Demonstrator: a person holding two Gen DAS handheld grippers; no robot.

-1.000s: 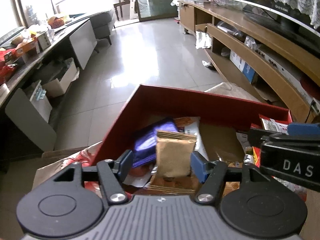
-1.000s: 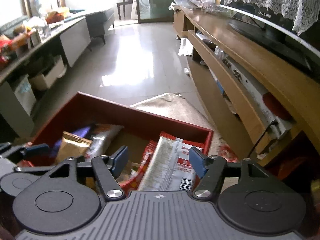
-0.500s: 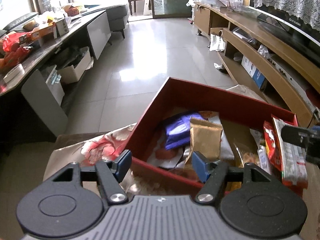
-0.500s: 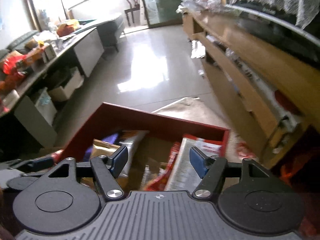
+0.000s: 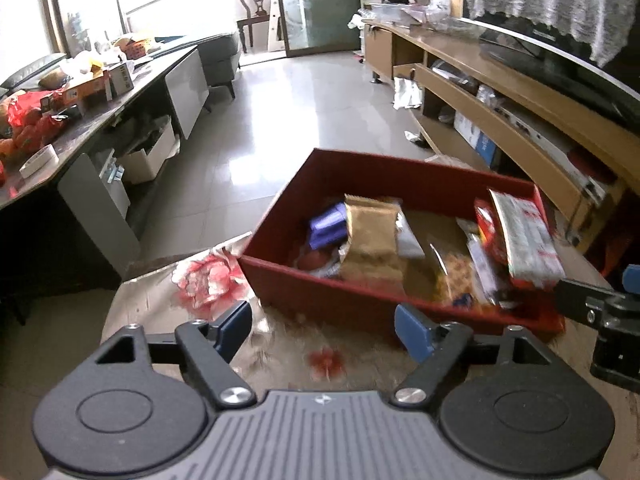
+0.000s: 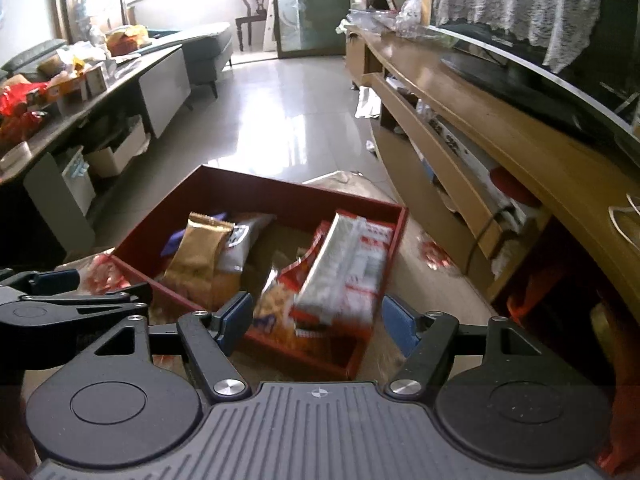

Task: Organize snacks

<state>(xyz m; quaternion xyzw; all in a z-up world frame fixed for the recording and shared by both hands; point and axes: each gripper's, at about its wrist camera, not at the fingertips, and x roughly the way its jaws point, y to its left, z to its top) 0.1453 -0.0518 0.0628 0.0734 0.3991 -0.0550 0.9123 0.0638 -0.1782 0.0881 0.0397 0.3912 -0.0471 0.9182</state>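
Jaws apart, red snack box [image 5: 320, 294] ahead

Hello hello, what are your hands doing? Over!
Left tool open, empty. Right tool open, empty. Snacks sit in red box. Nothing blocking.

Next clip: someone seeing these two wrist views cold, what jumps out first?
The red box packed with snack packets sits mid-frame on a flowered tabletop. Inside, a gold pouch stands toward its left side and a red-and-white packet leans against its right wall. Both grippers, left and right, hang open and empty just short of the box.
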